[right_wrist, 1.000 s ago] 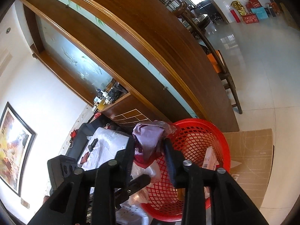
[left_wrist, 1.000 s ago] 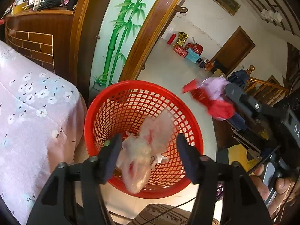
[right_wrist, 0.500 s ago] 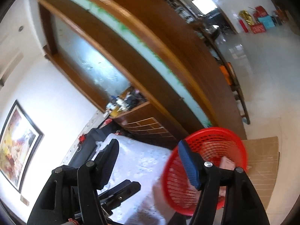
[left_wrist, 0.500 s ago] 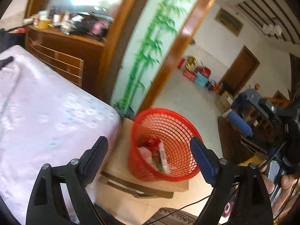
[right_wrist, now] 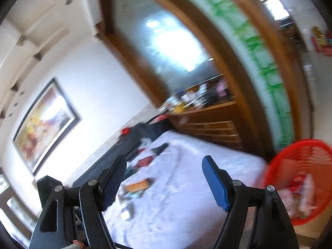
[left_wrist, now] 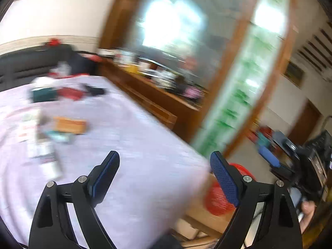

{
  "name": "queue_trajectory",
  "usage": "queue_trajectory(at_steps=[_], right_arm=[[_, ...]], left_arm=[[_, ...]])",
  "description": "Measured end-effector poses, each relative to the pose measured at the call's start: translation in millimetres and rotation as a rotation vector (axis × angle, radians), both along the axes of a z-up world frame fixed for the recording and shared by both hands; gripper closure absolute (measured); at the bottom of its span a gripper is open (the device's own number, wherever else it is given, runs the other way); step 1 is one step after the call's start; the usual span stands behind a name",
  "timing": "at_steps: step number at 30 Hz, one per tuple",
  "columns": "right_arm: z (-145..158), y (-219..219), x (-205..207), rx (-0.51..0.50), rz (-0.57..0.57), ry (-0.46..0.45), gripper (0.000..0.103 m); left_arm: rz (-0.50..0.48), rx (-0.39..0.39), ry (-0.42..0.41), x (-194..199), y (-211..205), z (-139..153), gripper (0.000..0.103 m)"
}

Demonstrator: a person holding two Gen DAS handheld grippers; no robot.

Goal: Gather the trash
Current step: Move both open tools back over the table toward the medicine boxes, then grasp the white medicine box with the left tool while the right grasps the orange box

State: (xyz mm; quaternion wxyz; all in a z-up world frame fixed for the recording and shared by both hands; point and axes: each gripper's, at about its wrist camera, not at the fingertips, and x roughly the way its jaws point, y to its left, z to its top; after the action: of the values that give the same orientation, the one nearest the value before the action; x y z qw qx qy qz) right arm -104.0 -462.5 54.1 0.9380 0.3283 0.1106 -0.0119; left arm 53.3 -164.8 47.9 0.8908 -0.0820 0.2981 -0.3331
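Note:
Both views are motion-blurred. My left gripper is open and empty above the pale cloth-covered table. Trash lies on the table at the left: an orange box, a white wrapper, a teal item and a red item. The red mesh basket sits low behind the left gripper's right finger. My right gripper is open and empty, facing the table. The basket at its right holds pale and red wrappers. The orange box shows between the fingers.
A wooden sideboard with clutter stands behind the table, under a big framed glass panel. A dark sofa is at the far end. The basket rests on a cardboard box. The right gripper's body appears at the right edge.
Both grippers let their trash drop into the red basket, opened, and swung left away from it toward the table; the basket has slid to the right edge of each view.

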Motion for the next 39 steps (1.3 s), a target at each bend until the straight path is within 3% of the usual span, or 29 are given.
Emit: queue_trajectory(at_steps=[7,10,13,21,26,31,37,38,39], right_arm=[[-5.7,80.9,74.3,-0.052,0.24,0.014,0.023],[-9.8,108.0,106.7,-0.067,0.315,0.031,0.02],[-17.2,123.5,132.8,-0.079,0.367,0.053,0.019],[-45.7,147.1,204.3,-0.1,0.481,0.141,0.018],[-66.2,154.3,256.4,-0.095,0.578,0.205,0.018],[-83.2,168.5,320.6,-0.165,0.693,0.275,0.018],[-107.3,182.9,400.9,-0.2,0.791,0.356,0.018],[-109.5,184.7,411.9,-0.208,0.799,0.364,0.018],[-111.5,187.8,425.6,-0.232,0.8,0.371,0.018]], left_arm=[[0.325,0.008,0.073,20.8,134.4,-16.5,0.015],[0.412,-0.005,0.115,28.7,169.9,-26.7,0.015],[0.437,-0.028,0.163,42.2,183.9,-38.2,0.015],[0.354,0.051,0.278,99.5,139.4,-80.5,0.015],[0.359,0.114,0.355,144.6,110.7,-112.6,0.015],[0.404,0.187,0.399,180.8,98.0,-139.4,0.015],[0.414,0.161,0.45,198.0,108.7,-163.2,0.028],[0.413,0.15,0.459,198.3,110.9,-166.0,0.032],[0.41,0.141,0.468,198.6,112.3,-168.9,0.043]])
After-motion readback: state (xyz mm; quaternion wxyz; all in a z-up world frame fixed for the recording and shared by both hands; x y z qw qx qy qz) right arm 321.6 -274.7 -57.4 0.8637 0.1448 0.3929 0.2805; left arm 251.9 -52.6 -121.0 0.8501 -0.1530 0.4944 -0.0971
